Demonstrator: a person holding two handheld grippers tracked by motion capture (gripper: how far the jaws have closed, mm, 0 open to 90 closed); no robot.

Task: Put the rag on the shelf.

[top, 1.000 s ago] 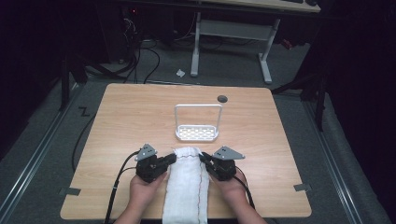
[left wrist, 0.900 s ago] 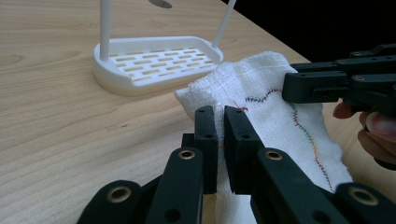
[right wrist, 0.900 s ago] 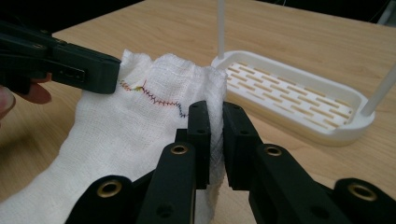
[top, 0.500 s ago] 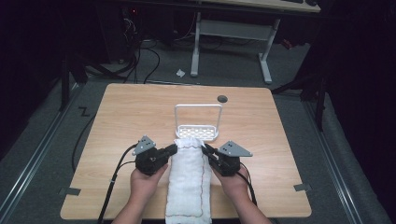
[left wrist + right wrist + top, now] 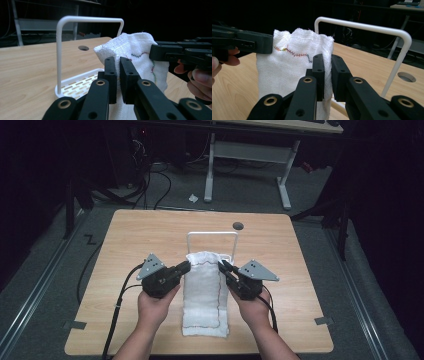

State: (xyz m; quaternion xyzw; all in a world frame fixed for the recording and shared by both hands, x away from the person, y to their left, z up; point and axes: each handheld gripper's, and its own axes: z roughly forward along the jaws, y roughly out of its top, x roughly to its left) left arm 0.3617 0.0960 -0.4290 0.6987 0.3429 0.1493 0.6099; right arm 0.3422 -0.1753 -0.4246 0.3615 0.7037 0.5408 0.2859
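Observation:
A white cloth [image 5: 204,290] with coloured stitching along its edge lies lengthwise on the wooden table [image 5: 125,240], its far end lifted off the surface. My left gripper [image 5: 186,265] is shut on the cloth's far left corner. My right gripper [image 5: 221,265] is shut on the far right corner. In the left gripper view the cloth [image 5: 140,55] bulges up between the two grippers, and the left gripper [image 5: 118,65] pinches its edge. In the right gripper view the right gripper [image 5: 327,63] pinches the cloth [image 5: 292,65]. Just behind the raised end stands a white rack [image 5: 212,235] with a slotted base [image 5: 80,83].
A round cable hole [image 5: 238,226] sits in the table near its far edge. Past the table are a white desk frame [image 5: 245,155] and cables [image 5: 160,180] on the floor. Tape marks [image 5: 324,321] sit at the near corners.
Both grippers have risen and moved a little towards the rack, lifting the cloth's far end off the table. The near end stays on the table.

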